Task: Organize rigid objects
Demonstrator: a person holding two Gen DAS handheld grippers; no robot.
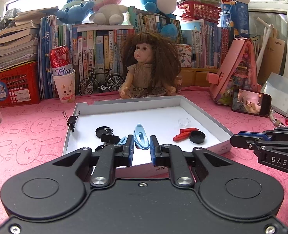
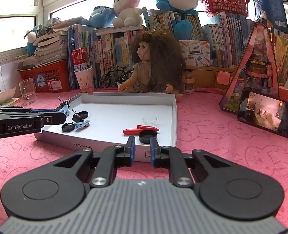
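A shallow white box [image 1: 208, 115] lies on the pink cloth. It holds black binder clips [image 1: 109, 136], a light blue clip [image 1: 142, 138], black round caps [image 1: 197, 137], red pieces [image 1: 184, 134] and a small clear cup [image 1: 184, 121]. Another binder clip [image 1: 72, 120] grips the box's left wall. My left gripper [image 1: 142, 146] hangs over the near edge of the box, shut and holding nothing. My right gripper [image 2: 141, 146] hovers just short of the box's [image 2: 174, 117] near right corner, by a black cap [image 2: 147, 136] and the red pieces [image 2: 132, 131]; it is shut and holds nothing too.
A doll [image 1: 147, 68] sits behind the box, with a model bicycle [image 1: 101, 81] and a paper cup holding a can [image 1: 64, 85] to its left. A phone [image 2: 266, 115] and a pink toy house [image 2: 258, 66] stand at the right. A glass mug [image 2: 28, 91] and a red crate [image 1: 13, 83] are at the left.
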